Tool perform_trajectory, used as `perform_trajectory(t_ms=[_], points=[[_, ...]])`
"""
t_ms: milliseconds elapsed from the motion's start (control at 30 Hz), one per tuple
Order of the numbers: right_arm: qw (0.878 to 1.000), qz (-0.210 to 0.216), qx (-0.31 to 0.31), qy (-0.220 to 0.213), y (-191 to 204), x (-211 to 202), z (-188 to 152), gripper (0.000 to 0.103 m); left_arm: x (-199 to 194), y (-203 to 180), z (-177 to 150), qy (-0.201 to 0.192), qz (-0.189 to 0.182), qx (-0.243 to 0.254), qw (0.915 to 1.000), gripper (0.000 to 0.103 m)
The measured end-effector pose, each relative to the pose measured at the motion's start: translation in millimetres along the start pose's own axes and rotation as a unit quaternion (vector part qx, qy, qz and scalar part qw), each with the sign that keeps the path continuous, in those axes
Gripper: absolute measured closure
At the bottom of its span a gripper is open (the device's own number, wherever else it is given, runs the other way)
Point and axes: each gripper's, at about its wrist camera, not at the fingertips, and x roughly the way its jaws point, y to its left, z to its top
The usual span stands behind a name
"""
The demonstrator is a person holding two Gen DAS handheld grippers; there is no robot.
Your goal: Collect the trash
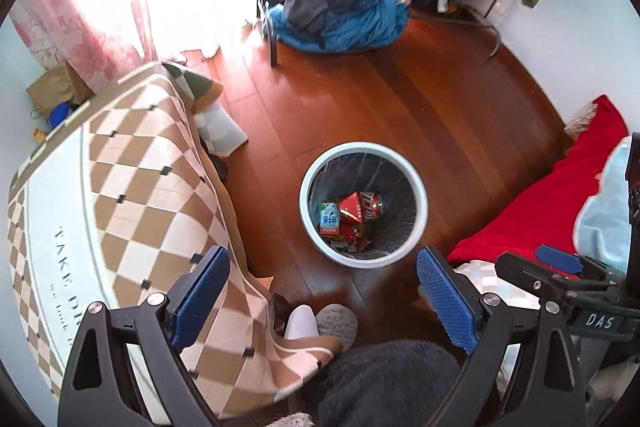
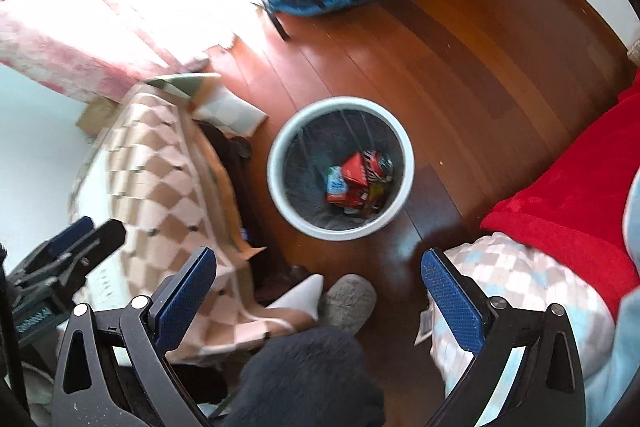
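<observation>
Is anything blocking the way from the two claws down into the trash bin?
Nothing visible does. Both the left claw and the right claw are open and empty above the trash bin, whose mouth is uncovered. Only bare wooden floor lies between, with the checkered blanket off to one side.

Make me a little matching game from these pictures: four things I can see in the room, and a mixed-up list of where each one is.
Things:
1. crushed red can
2. blue bundle of clothes
3. checkered cloth
4. red blanket

Places:
A. draped over the table left of the bin
B. right of the bin
C. inside the white bin
D. on the floor beyond the bin, by the bright window

Pairs: 1-C, 2-D, 3-A, 4-B
</observation>
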Motion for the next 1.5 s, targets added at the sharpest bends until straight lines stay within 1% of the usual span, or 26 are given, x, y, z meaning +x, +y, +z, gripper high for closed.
perform_trajectory(t_ms=[133, 333, 600, 833, 1100, 1200, 1367, 1400, 1433, 1500], points=[[0.999, 0.022, -0.012, -0.026, 17.9, -48.4, -15.5, 0.0, -43.4, -2.8, -10.8, -0.022, -0.023, 0.007, 0.9995, 0.007], [0.997, 0.051, -0.028, -0.055, 38.5, -111.7, -33.8, 0.0, -95.4, -3.2, -21.4, -0.044, -0.054, 0.014, 0.9975, 0.007], [0.993, 0.075, -0.05, -0.075, 61.5, -168.2, -53.6, 0.0, -144.8, 4.5, -31.3, -0.066, -0.078, 0.018, 0.9946, 0.007], [0.991, 0.083, -0.065, -0.078, 73.4, -189.2, -62.4, 0.0, -164.2, 14.7, -40.2, -0.07, -0.092, 0.014, 0.9932, 0.007], [0.991, 0.09, -0.07, -0.068, 83.0, -191.5, -64.8, 0.0, -169.2, 23.5, -43.3, -0.06, -0.105, 0.002, 0.9926, 0.007], [0.991, 0.088, -0.071, -0.067, 84.0, -190.5, -63.4, 0.0, -170.3, 25.7, -43.3, -0.057, -0.102, 0.001, 0.9931, 0.007], [0.991, 0.087, -0.073, -0.066, 88.9, -188.4, -63.6, 0.0, -174.1, 29.3, -44.1, -0.064, -0.097, -0.002, 0.9933, 0.007], [0.991, 0.086, -0.073, -0.065, 89.3, -188.3, -64.0, 0.0, -174.1, 30.7, -43.6, -0.064, -0.096, -0.004, 0.9933, 0.006], [0.991, 0.087, -0.074, -0.064, 90.7, -187.6, -63.8, 0.0, -173.9, 31.4, -43.5, -0.063, -0.095, -0.007, 0.9935, 0.001], [0.992, 0.086, -0.075, -0.062, 92.3, -186.4, -63.3, 0.0, -174.6, 33.2, -43.5, -0.065, -0.095, -0.011, 0.9933, 0.0]])
